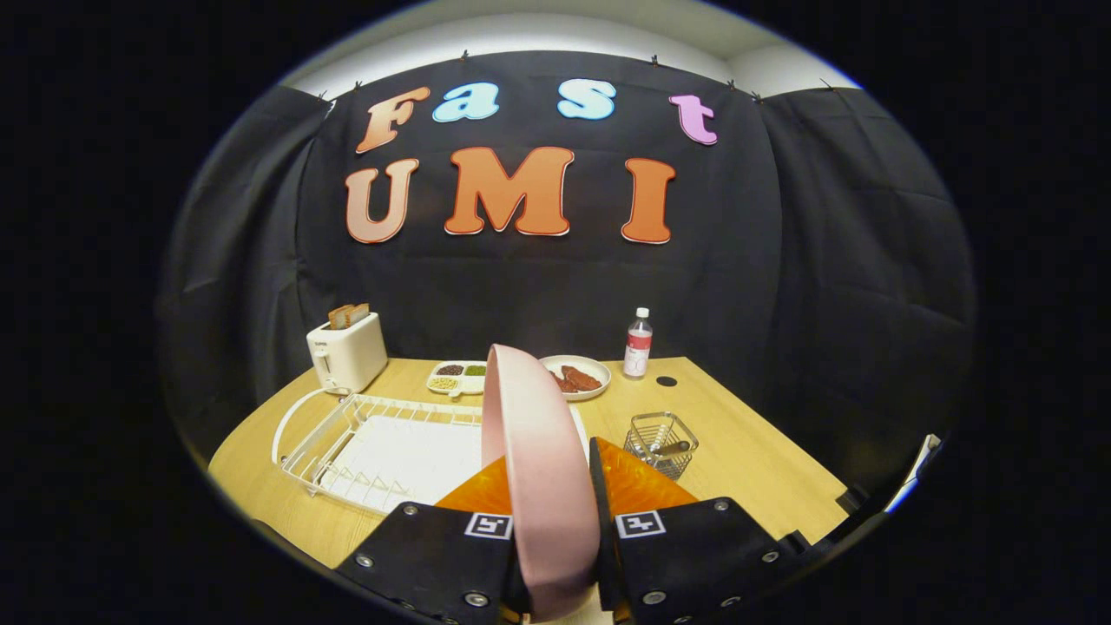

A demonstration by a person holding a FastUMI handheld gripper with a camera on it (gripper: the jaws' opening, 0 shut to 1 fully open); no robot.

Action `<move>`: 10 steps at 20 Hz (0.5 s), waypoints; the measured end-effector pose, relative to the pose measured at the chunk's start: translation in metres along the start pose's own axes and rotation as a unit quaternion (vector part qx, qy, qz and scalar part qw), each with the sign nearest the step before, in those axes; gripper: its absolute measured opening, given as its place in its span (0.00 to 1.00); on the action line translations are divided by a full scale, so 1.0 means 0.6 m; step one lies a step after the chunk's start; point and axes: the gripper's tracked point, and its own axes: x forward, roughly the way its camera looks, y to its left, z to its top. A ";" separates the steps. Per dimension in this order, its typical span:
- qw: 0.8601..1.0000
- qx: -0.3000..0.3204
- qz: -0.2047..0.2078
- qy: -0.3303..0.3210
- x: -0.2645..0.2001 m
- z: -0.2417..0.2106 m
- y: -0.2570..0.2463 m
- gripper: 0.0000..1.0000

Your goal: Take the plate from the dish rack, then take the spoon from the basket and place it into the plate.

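A white toaster [347, 351] with bread in its slots is seen at the table's [746, 469] far left, with the white wire dish rack [347, 443] nearer and a divided snack tray [457, 377] behind it. The pink plate [534, 469] is held on edge, pinched between both fingers of the gripper [555, 521], above the rack's right end. Behind it a dish of reddish food [580, 378] is partly hidden. Further right, the wire basket [661, 443] with the spoon [670, 449] is found, and a bottle [638, 344] beyond.
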 end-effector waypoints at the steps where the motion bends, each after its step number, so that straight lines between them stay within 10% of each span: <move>1: 1.000 0.005 0.006 0.002 -0.009 -0.009 0.002 0.28; 10: 0.993 0.110 0.027 0.043 -0.052 -0.134 -0.011 0.28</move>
